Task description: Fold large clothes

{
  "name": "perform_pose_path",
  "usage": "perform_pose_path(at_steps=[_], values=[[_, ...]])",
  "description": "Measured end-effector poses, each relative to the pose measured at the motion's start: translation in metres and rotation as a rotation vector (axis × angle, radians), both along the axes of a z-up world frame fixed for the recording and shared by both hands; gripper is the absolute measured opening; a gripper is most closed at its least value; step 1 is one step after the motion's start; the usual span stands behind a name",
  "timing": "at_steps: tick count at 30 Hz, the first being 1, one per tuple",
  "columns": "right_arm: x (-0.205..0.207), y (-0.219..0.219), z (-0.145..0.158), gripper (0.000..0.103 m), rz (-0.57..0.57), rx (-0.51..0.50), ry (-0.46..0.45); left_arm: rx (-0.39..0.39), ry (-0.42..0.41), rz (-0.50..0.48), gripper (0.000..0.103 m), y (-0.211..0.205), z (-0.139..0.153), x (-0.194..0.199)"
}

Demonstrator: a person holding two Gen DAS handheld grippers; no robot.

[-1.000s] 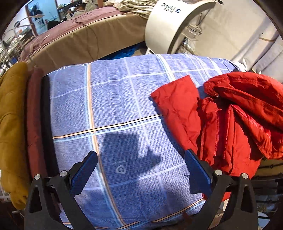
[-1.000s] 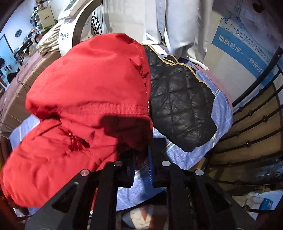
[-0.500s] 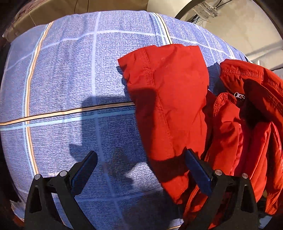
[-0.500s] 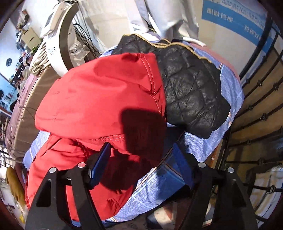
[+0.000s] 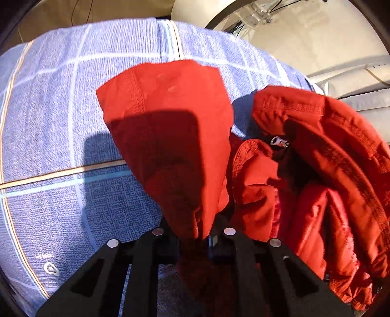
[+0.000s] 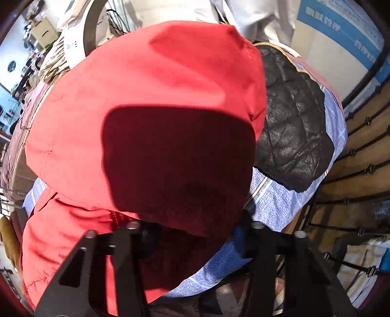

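A large red jacket point(image 5: 304, 170) lies bunched on a blue checked bedspread point(image 5: 48, 122). My left gripper point(image 5: 193, 237) is shut on the near end of the jacket's red sleeve point(image 5: 170, 126), which lies flat on the spread to the left of the bunch. In the right wrist view the red jacket point(image 6: 158, 97) fills the middle. My right gripper point(image 6: 195, 231) is open around the jacket's near edge, its fingertips hidden under the red cloth.
A black quilted jacket point(image 6: 292, 117) lies on the spread beyond the red one, to the right. A black metal railing point(image 6: 360, 151) runs along the bed's right side. A white curved machine point(image 5: 207, 12) and a wall stand behind the bed.
My left gripper moved onto the sleeve end and shut on it. My right gripper, shut on the jacket a second ago, opened and now sits around the jacket's edge.
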State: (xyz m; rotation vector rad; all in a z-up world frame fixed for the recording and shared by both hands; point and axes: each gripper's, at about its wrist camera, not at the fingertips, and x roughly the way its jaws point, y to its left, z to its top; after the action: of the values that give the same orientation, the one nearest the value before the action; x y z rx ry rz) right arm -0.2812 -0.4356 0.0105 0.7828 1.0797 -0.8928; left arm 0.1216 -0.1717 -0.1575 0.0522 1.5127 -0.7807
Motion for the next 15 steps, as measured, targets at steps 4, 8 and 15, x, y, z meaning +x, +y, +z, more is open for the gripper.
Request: perform_pose_path(at_steps=[4, 8, 15], values=[[0.021, 0.018, 0.024, 0.017, 0.095, -0.065, -0.013, -0.100, -0.168, 0.046, 0.012, 0.037, 0.078, 0.022], [0.051, 0.043, 0.063, 0.013, 0.218, -0.138, -0.095, -0.152, -0.426, 0.157, 0.011, 0.104, 0.179, 0.063], [0.144, 0.083, 0.130, 0.010, 0.523, -0.290, -0.257, -0.170, -0.767, 0.388, 0.011, 0.227, 0.330, 0.121]])
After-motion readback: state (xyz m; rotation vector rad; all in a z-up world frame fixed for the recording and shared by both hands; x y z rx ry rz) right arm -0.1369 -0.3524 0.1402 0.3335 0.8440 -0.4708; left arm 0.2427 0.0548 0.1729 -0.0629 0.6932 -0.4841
